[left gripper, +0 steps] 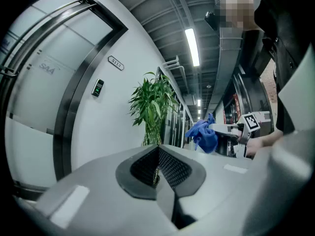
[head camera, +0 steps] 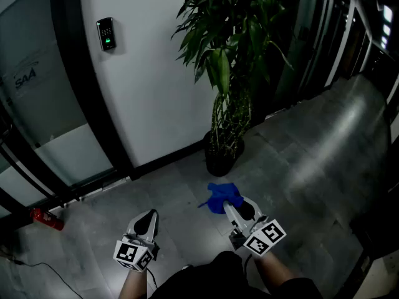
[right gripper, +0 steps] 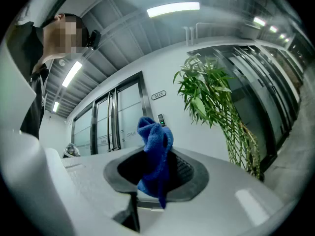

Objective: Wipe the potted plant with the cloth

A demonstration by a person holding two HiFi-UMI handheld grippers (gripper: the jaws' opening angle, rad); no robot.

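Observation:
A tall leafy plant (head camera: 227, 48) grows from a dark pot (head camera: 222, 157) on the floor by the white wall, ahead of me. It also shows as the plant (left gripper: 152, 104) in the left gripper view and the plant (right gripper: 216, 107) in the right gripper view. My right gripper (head camera: 230, 205) is shut on a blue cloth (head camera: 221, 197), which bunches up past its jaws as the cloth (right gripper: 155, 156). It hangs short of the pot, apart from it. My left gripper (head camera: 148, 220) is shut with nothing in it, lower left of the pot.
A white wall with a keypad (head camera: 106, 34) stands behind the plant. Dark-framed glass doors (head camera: 37, 104) run along the left, and a red extinguisher (head camera: 47, 218) lies on the floor there. Grey tiled floor (head camera: 312, 161) stretches to the right toward more dark doors (head camera: 336, 30).

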